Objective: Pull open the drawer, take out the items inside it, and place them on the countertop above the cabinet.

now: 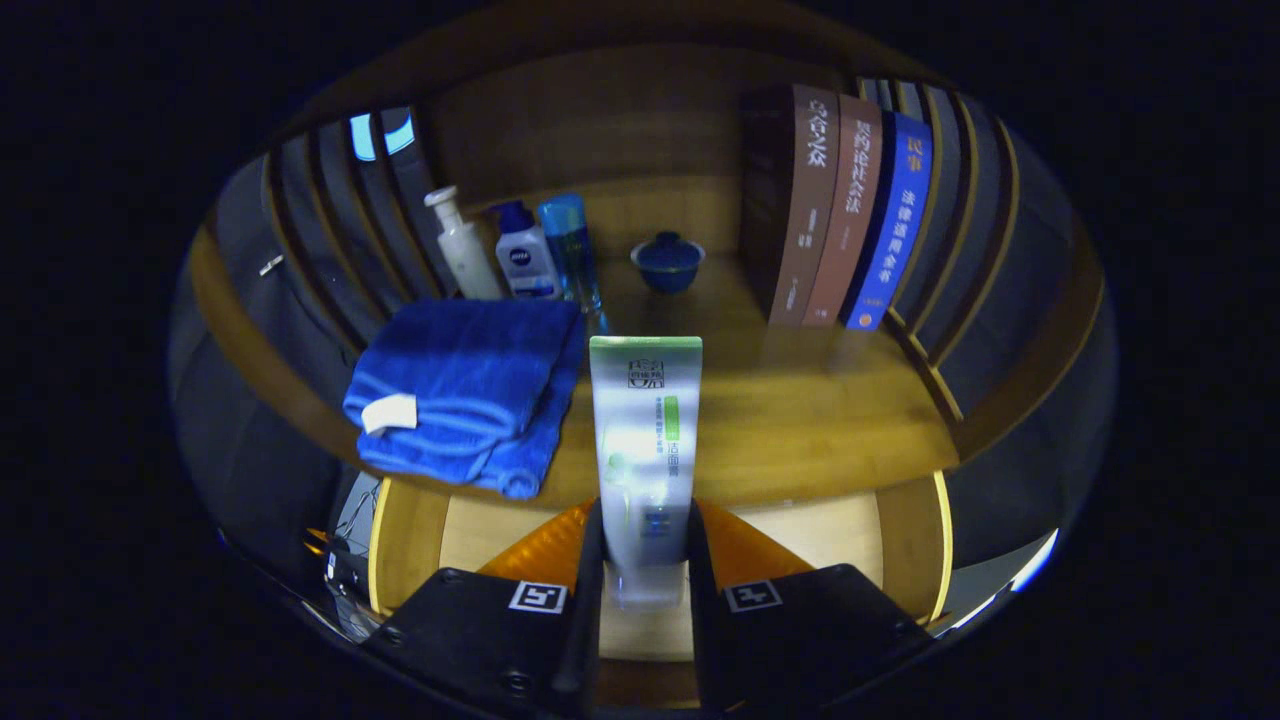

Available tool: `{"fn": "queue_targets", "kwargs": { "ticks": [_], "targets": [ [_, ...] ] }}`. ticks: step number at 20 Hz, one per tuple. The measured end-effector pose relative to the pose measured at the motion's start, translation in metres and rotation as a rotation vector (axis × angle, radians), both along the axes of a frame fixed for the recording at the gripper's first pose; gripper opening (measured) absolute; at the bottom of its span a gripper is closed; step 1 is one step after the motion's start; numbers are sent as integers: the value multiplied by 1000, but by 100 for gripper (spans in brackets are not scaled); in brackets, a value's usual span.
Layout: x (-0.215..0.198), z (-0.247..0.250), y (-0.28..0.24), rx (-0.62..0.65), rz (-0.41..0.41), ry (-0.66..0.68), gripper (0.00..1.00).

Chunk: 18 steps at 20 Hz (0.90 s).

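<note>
Gripper [645, 560] clamps a white tube [646, 440] above the open drawer [830, 535].

Gripper view: both fingers press on the lower end of the tube, which stands upright between them, its green-edged flat end reaching up over the wooden countertop [800, 410]. Below it lies the pale inside of the drawer. On the countertop, just left of the tube, sits a folded blue towel [465, 390]; beyond it stand a white pump bottle [462, 245], a small white-and-blue bottle [525, 255] and a blue bottle [570, 245]. A blue lidded bowl [667, 262] rests farther back, and three upright books [840, 205] stand to the right.
</note>
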<state>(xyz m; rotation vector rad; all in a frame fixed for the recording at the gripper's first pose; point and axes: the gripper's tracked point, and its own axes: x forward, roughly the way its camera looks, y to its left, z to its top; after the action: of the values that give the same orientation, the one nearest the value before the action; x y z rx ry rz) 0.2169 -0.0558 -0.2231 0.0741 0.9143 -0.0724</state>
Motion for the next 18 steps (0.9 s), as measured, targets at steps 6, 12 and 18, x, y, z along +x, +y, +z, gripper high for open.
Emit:
{"fn": "queue_targets", "kwargs": {
  "ticks": [6,12,18],
  "targets": [
    [56,-39,-8,-8,-11,64,42],
    [74,-50,-12,1,-25,59,42],
    [75,-39,-12,-3,-21,17,89]
  ]
}}
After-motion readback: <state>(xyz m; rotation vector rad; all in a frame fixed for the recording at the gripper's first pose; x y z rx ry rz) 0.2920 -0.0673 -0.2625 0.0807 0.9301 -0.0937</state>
